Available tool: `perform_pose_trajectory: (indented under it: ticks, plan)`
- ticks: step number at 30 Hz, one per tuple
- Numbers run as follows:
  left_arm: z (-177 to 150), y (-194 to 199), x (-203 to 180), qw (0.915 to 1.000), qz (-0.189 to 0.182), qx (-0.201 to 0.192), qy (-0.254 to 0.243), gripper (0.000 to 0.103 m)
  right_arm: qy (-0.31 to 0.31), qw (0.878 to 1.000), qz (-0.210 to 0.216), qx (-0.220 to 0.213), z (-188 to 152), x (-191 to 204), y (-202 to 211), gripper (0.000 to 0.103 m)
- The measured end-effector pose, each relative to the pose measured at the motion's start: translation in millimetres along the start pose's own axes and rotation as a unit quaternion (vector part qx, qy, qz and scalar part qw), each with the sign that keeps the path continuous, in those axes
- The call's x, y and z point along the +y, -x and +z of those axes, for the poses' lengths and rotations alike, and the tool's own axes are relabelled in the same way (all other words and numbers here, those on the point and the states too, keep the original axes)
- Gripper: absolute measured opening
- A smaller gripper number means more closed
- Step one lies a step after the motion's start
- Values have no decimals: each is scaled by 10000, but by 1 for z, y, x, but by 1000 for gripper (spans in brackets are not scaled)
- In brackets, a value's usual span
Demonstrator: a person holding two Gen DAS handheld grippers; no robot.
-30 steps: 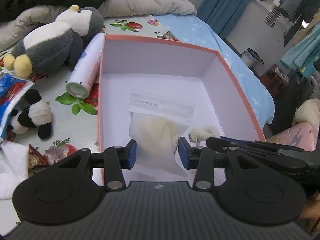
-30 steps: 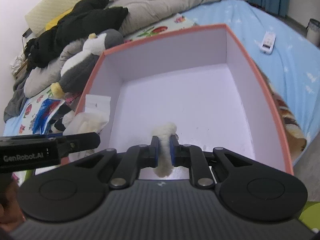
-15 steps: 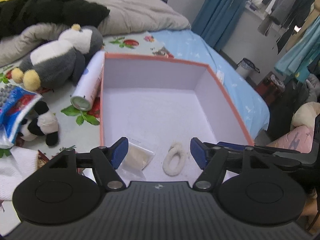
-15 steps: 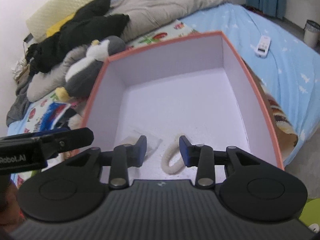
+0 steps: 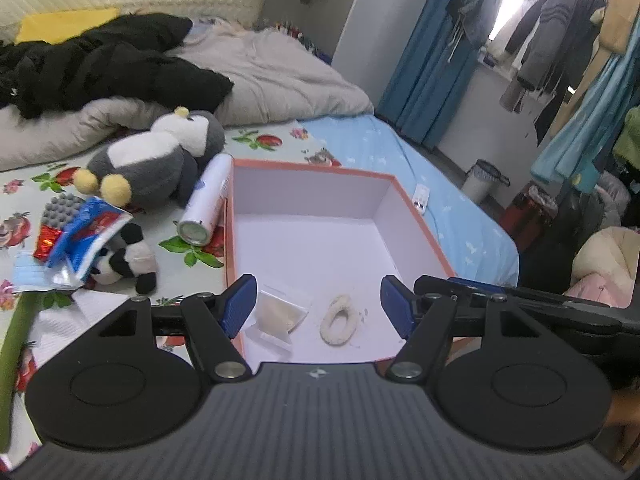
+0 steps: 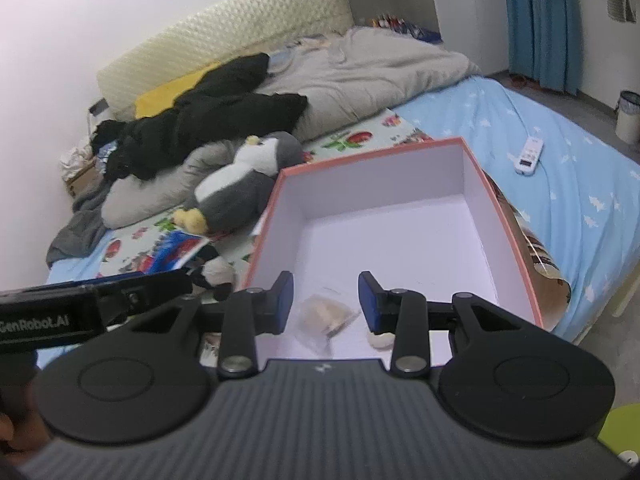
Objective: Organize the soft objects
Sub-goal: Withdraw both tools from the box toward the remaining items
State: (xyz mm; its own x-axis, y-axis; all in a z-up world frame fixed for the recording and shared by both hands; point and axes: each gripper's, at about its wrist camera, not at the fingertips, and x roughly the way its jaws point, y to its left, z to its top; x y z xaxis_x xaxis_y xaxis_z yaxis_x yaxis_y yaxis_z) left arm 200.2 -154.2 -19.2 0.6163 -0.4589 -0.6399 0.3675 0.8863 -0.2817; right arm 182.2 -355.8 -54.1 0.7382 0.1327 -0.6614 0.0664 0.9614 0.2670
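Now both grippers, left (image 5: 318, 305) and right (image 6: 325, 299), hang released above the pink-rimmed white cardboard box (image 5: 308, 204), where a clear plastic pouch (image 5: 280, 314) lies left of a cream fuzzy loop (image 5: 340, 319).

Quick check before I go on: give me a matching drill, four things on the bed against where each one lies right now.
Things:
1. fluffy loop
2. clear bag
3. spray can
4. remote

Places:
A. on the blue sheet, on the far side of the box from the toys
B. inside the box, near its front left corner
C. outside the box, along its left wall, beside the penguin toy
D. inside the box, to the right of the bag

Pairs: 1-D, 2-B, 3-C, 4-A
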Motion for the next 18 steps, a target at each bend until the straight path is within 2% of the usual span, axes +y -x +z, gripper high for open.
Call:
perform_pose_trajectory:
  ticks: [11, 18]
  plan:
    - [-40, 94, 2, 9981, 79, -579, 192, 73, 397, 9978, 253, -458, -18, 39, 54, 39]
    - [-70, 139, 9, 9957, 343, -820, 247, 73, 683, 9945, 458, -645, -34, 62, 87, 39]
